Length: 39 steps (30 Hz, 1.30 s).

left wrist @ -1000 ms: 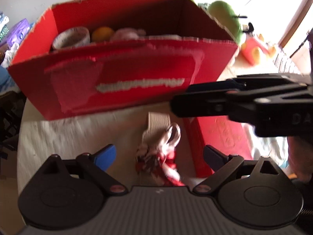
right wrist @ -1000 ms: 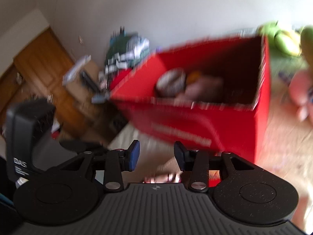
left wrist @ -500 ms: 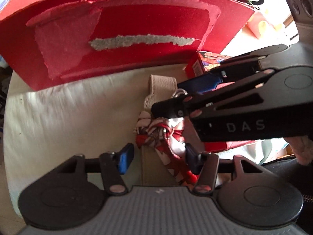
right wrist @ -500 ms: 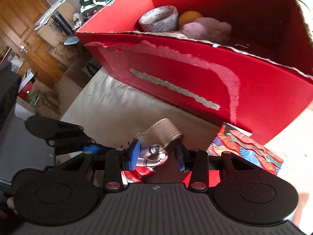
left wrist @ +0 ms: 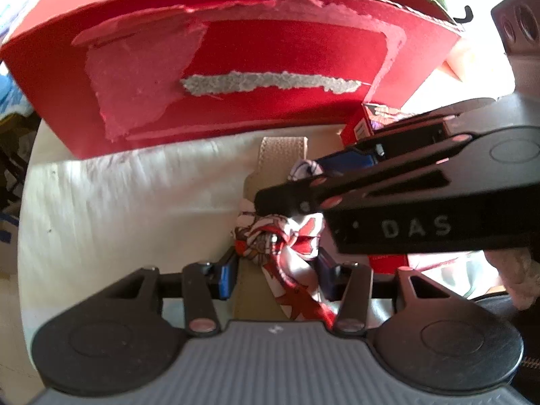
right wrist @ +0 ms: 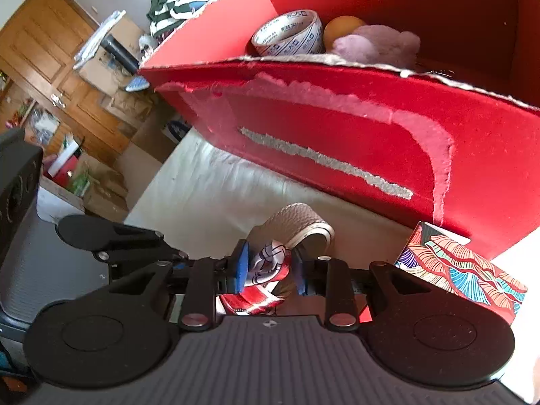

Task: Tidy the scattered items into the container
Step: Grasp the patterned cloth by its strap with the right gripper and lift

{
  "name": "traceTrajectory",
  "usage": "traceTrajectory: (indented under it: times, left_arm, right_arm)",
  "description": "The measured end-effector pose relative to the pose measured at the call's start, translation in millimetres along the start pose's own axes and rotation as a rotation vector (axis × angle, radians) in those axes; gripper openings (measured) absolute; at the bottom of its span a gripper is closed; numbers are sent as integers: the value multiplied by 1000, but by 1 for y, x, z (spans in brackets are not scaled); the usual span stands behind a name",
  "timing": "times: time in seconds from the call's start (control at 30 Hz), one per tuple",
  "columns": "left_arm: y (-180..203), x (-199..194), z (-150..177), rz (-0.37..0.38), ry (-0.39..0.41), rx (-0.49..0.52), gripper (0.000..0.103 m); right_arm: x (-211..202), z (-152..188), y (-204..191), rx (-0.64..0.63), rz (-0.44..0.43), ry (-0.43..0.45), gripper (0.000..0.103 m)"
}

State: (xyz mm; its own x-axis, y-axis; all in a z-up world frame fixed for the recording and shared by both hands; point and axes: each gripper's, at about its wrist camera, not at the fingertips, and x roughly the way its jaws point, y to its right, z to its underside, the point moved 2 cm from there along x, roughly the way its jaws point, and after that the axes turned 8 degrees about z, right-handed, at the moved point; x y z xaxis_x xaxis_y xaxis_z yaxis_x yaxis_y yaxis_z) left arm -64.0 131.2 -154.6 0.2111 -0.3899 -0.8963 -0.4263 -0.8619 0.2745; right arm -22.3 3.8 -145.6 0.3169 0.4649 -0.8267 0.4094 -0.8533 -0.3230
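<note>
In the left wrist view we see our left gripper (left wrist: 275,270) closing its jaws around the red-and-white scarf (left wrist: 287,246) knotted on a beige strap (left wrist: 280,155), lying on the white tabletop (left wrist: 118,202) just before the red box (left wrist: 236,67); whether the pads press yet we cannot tell. In the right wrist view our right gripper (right wrist: 270,270) likewise closes on the scarf (right wrist: 266,263), its left pad touching, beside a patterned carton (right wrist: 462,270); tape roll (right wrist: 290,33) sits inside the box (right wrist: 337,128).

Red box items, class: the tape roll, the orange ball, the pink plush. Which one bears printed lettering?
The tape roll, at the left end of the red box: white with blue print. The orange ball and pink plush are plain.
</note>
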Motion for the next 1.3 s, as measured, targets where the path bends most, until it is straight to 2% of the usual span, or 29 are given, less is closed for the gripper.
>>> traceTrajectory:
  times: [0.13, 0.27, 0.47, 0.67, 0.9, 1.1, 1.3]
  left_arm:
    - [5, 2, -2, -15, -2, 28, 48]
    - [2, -4, 0, -15, 12, 16, 48]
    - [6, -23, 3, -39, 50, 10, 47]
    - [9, -62, 5, -54, 126, 4, 47]
    - [22, -104, -16, -93, 254, 27, 45]
    - [33, -124, -49, -106, 385, 75, 45]
    - [48, -134, -95, -87, 491, 159, 45]
  right_arm:
    - [1, 0, -2, -7, 3, -6, 33]
    - [0, 1, 0, 18, -30, 2, 27]
    - [-13, 1, -7, -10, -91, 61, 20]
    - [-36, -7, -15, -2, -202, 136, 14]
    - [-71, -25, -27, -12, -298, 266, 14]
    - [-103, -47, -20, -4, -292, 405, 14]
    - [-134, -70, -12, 0, -201, 561, 15]
